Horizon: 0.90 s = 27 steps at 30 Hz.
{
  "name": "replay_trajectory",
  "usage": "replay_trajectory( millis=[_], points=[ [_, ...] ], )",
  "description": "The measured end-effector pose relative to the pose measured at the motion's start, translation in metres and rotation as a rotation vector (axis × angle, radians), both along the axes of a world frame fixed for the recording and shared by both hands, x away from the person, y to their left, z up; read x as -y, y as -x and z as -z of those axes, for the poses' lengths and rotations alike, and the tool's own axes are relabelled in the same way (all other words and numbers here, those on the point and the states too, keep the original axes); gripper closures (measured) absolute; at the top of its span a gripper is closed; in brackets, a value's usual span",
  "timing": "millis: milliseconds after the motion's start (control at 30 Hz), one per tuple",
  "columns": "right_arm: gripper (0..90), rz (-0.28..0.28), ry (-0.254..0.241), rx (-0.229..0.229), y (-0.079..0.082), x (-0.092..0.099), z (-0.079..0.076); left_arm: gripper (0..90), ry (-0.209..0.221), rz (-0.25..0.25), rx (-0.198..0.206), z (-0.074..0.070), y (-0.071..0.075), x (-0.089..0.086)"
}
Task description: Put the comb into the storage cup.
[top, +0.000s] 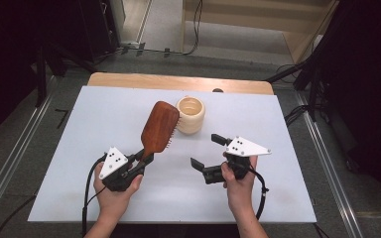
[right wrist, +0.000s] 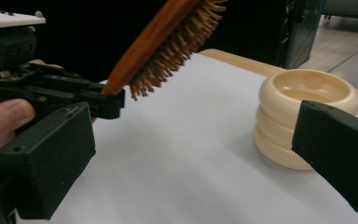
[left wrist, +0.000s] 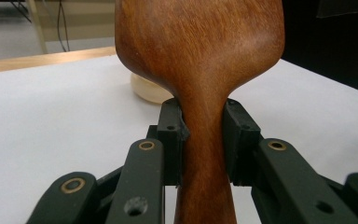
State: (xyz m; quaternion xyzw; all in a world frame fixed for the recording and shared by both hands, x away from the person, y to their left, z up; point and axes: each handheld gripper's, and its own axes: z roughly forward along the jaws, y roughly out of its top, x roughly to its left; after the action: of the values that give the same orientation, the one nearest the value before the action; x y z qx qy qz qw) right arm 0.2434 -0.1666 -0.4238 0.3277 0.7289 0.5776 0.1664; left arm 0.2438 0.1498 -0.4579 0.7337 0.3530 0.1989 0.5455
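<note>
- The left tool [top: 146, 157] is pinching the handle of a wooden hairbrush [top: 158, 126]; in the left gripper view its two black jaws are pressing against either side of the narrow neck just below the brush head [left wrist: 200, 42].
- A hand [top: 113, 191] is gripping the left tool near the front edge of the table [top: 104, 114], left of the middle.
- The hairbrush is rising off the table and slanting up and away toward the far edge, smooth back turned upward; in the right gripper view its bristles [right wrist: 177, 42] are facing down and toward the cup.
- The right tool [top: 207, 151] is standing spread wide, with nothing between its jaws; the person's other hand [top: 238, 181] is holding it near the front edge, right of the middle.
- In the right gripper view the jaws are framing the scene, one at the lower left and one at the lower right, the latter overlapping the cup's side from the camera's angle.
- A cream ribbed cup [top: 190, 115] is standing upright on the table near the middle, toward the far edge, just beside the brush head's tip; whether the two are touching is not clear.
- The cup [right wrist: 305, 116] is showing an open mouth, and the part of its inside that shows is looking bare and pale.
- A white sheet is covering the table, leaving a wooden strip [top: 178, 82] showing along the far edge.
</note>
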Motion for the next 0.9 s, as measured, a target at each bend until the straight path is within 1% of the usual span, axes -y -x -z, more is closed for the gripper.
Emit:
replay_trajectory(
  millis=[33,100,200,267,333,367,433,500,567,667,733,800,867,900],
  points=[
    [0.0,-0.007,-0.002,-0.002,0.001,-0.006,0.000,72.4,0.005,0.011,0.004,0.000,0.002,0.004],
    [0.0,-0.019,-0.007,-0.005,0.002,-0.010,0.000,72.4,0.000,0.022,0.009,0.000,0.005,0.008],
    [0.0,-0.038,-0.012,-0.016,0.004,-0.015,0.000,72.4,0.004,0.035,0.012,0.000,0.008,0.013],
    [0.0,-0.036,-0.018,-0.019,0.004,-0.017,0.001,72.4,0.002,0.044,0.017,0.000,0.009,0.015],
    [0.0,-0.045,-0.039,-0.026,0.004,-0.018,0.001,72.4,0.003,0.050,0.020,0.000,0.012,0.019],
    [0.0,-0.045,-0.043,-0.029,0.004,-0.018,0.001,72.4,-0.002,0.055,0.024,0.000,0.012,0.020],
    [0.0,-0.043,-0.056,-0.038,0.004,-0.019,0.001,72.4,0.000,0.066,0.028,0.000,0.014,0.023],
    [0.0,-0.042,-0.068,-0.042,0.004,-0.019,0.002,72.4,-0.004,0.068,0.032,0.000,0.015,0.024],
    [0.0,-0.041,-0.080,-0.046,0.004,-0.019,0.002,72.4,-0.001,0.085,0.046,0.002,0.017,0.027],
    [0.0,-0.038,-0.102,-0.058,0.004,-0.019,0.002,72.4,0.001,0.098,0.046,0.006,0.018,0.029],
    [0.0,-0.039,-0.112,-0.067,0.004,-0.020,0.002,72.4,-0.005,0.103,0.041,0.007,0.019,0.031],
    [0.0,-0.038,-0.120,-0.070,0.003,-0.021,0.002,72.4,-0.006,0.109,0.048,0.008,0.021,0.033],
    [0.0,-0.026,-0.125,-0.075,0.004,-0.022,0.003,72.4,-0.015,0.118,0.051,0.008,0.022,0.035],
    [0.0,-0.006,-0.126,-0.075,0.004,-0.022,0.003,72.4,-0.014,0.120,0.053,0.009,0.022,0.036]
  ],
)
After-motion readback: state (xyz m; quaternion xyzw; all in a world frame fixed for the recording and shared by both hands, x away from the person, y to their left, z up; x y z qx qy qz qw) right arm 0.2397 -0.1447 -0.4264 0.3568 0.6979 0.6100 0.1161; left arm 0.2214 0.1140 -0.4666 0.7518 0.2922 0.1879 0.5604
